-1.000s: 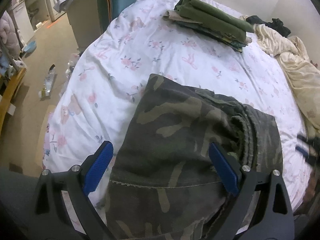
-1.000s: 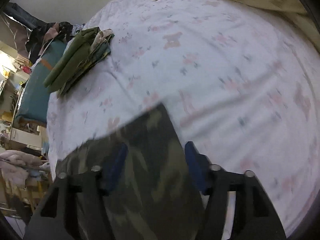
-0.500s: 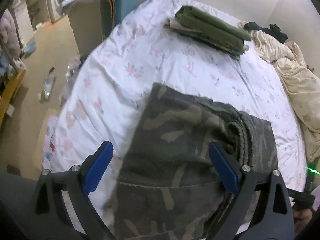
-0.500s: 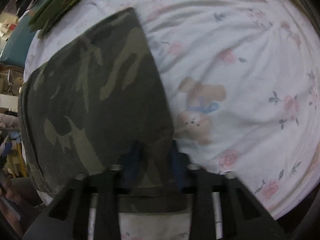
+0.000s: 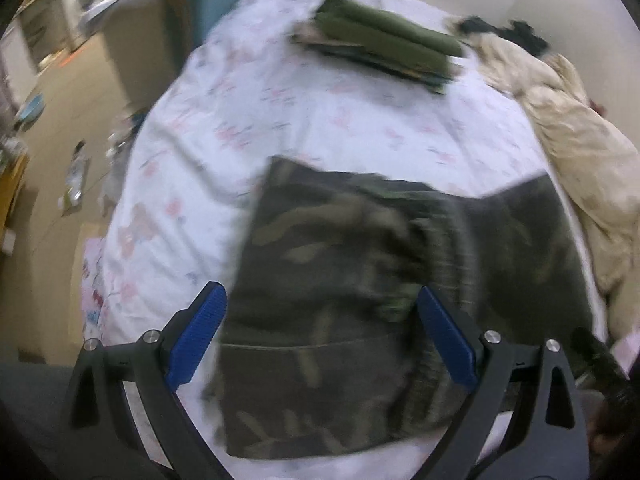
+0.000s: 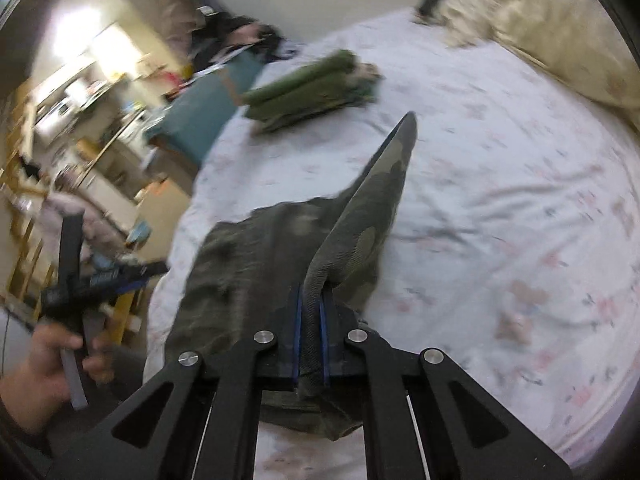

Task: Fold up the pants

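Note:
Camouflage pants (image 5: 332, 280) lie partly folded on the floral bed sheet (image 5: 304, 120). My left gripper (image 5: 320, 332) is open and empty, hovering over the near part of the pants. My right gripper (image 6: 311, 320) is shut on an edge of the camouflage pants (image 6: 360, 216) and lifts it, so the cloth stands up as a flap; that raised flap shows at the right in the left wrist view (image 5: 520, 224). The left gripper also shows at the left of the right wrist view (image 6: 100, 280), held in a hand.
A stack of folded green clothes (image 5: 384, 44) lies at the far side of the bed, also in the right wrist view (image 6: 316, 88). A crumpled cream blanket (image 5: 572, 132) lies along the right. The bed edge drops to the floor (image 5: 60, 140) at left.
My right gripper has closed on the pants' edge and lifted it up off the bed. My left gripper has pulled back slightly and stays open.

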### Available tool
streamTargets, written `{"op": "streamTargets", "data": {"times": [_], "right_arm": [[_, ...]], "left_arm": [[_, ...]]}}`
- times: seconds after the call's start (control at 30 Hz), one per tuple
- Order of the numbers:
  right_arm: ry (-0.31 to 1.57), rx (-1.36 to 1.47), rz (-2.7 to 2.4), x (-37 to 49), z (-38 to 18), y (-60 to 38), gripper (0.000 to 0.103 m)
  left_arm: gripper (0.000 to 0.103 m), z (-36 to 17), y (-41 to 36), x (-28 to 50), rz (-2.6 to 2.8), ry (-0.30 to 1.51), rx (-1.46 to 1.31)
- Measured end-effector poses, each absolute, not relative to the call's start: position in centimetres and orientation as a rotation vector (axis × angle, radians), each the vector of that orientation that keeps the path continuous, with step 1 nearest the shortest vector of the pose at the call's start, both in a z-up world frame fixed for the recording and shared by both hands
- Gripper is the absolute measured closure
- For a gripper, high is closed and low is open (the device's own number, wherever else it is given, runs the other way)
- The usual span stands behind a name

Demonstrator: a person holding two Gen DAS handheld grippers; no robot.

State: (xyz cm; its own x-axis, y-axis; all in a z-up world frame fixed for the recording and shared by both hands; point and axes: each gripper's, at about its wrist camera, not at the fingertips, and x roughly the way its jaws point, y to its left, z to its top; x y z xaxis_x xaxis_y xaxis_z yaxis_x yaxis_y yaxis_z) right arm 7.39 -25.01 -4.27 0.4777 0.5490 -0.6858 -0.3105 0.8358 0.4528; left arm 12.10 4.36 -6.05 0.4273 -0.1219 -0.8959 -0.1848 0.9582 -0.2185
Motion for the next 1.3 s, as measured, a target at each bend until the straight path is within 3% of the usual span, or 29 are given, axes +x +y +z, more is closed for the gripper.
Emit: {"op": "streamTargets", "data": {"times": [0.2,0.43,0.5,0.53,0.57,0.63,0.83,0.93,1.0,1.1,1.3], "right_arm": [[0.905,0.142,0.6,5.8,-3.9,-21.4,0.096],[0.887,0.061,0.622,4.4,-3.9,-19.7,0.096],[0.882,0.063,0.636,4.4,-4.0,-19.7,0.096],[0.882,0.065,0.64,4.5,-4.1,-19.7,0.096],[0.882,0.065,0.645,4.7,-4.3,-19.6,0.096],[0.895,0.065,0.656,4.9,-4.5,-19.3,0.096],[0.942,0.25,0.868,4.9,-3.8,-20.0,0.082],[0.88,0.323,0.909,4.5,-2.6,-21.5,0.081],[0.833,0.345,0.814,5.0,-2.4,-22.9,0.075],[0.933,0.318,0.712,6.8,-4.6,-22.3,0.076],[1.065,0.184,1.003,5.5,-7.3,-12.9,0.078]], "left_arm": [[0.008,-4.5,-4.6,14.2,-0.214,1.228,-0.272],[0.012,-6.5,-10.9,17.5,-0.309,1.362,-0.274],[0.027,-7.1,-11.3,18.0,-0.294,1.38,-0.258],[0.041,-7.4,-11.6,18.1,-0.306,1.394,-0.265],[0.063,-7.6,-11.7,18.0,-0.324,1.407,-0.27],[0.091,-7.6,-12.0,17.7,-0.349,1.414,-0.237],[0.096,-6.5,-8.8,17.7,-0.317,1.384,-0.244],[0.096,-5.9,-6.3,17.7,-0.338,1.394,-0.277],[0.097,-4.9,-5.3,17.5,-0.362,1.374,-0.278],[0.097,-3.5,-3.6,17.0,-0.377,1.342,-0.296],[0.098,-3.6,1.4,15.4,-0.299,1.307,-0.366]]}}
